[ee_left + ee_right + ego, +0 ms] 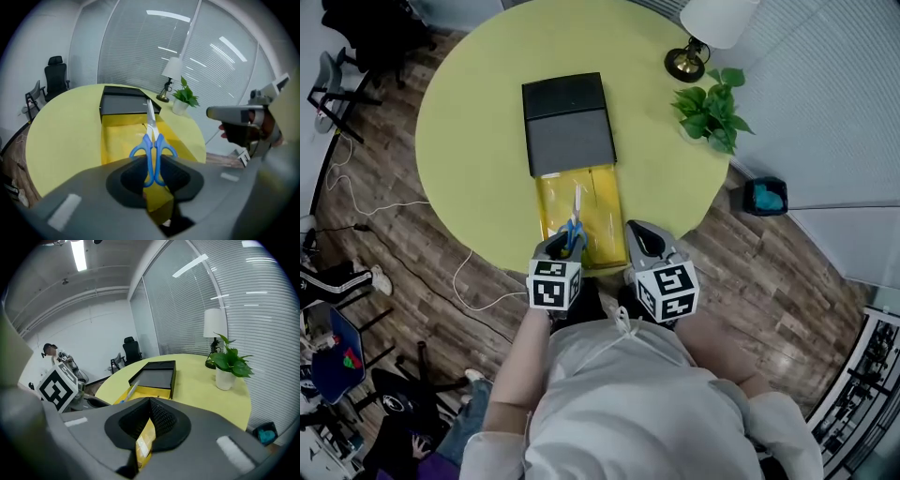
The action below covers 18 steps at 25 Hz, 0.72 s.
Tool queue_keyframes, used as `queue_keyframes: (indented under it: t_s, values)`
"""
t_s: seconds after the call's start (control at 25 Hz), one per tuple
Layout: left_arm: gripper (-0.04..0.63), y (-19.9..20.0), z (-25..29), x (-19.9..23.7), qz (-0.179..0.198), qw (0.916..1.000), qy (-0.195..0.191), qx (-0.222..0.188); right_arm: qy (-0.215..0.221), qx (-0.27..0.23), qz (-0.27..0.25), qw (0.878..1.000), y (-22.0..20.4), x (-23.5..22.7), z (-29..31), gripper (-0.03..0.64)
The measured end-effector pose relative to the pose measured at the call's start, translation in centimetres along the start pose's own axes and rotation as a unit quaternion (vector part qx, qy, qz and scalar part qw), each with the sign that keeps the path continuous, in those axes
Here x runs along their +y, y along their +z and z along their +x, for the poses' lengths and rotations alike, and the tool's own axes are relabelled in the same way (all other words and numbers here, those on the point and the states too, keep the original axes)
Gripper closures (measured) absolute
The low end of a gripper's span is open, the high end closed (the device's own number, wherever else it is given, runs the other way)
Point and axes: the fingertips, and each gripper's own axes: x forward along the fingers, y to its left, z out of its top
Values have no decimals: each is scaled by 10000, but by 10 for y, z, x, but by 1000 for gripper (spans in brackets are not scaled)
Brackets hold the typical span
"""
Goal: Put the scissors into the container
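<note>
Nearest me, the left gripper is clamped on the blue handles of the scissors, whose blades point away over the near end of the yellow tray. Just to its right, the right gripper has its jaws nearly together. I cannot tell whether they pinch anything. Farther off, the tray meets the black container.

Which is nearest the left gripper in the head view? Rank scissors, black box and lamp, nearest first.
1. scissors, in the left gripper's jaws.
2. black box, mid-table, beyond the yellow container.
3. lamp, far right edge.
</note>
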Motion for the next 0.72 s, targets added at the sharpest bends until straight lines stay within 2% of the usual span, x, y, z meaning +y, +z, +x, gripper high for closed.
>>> queue_keyframes:
  t_s: [0.16,0.4,0.52,0.72]
  values:
    - [509,-7,21,1,256,9980,-72,566,-97,69,141,9998,-5,-4,3,618]
    - [508,-17,51,-9,624,9901,-224,1239,-183,98,301,9993,-7,-16,9,618]
    - [508,-20,55,-12,590,9873,-285,1445,-200,110,331,9992,-7,-18,9,618]
    - [508,-26,63,-10,609,9845,-124,1641,-198,145,459,9986,-8,-26,7,618]
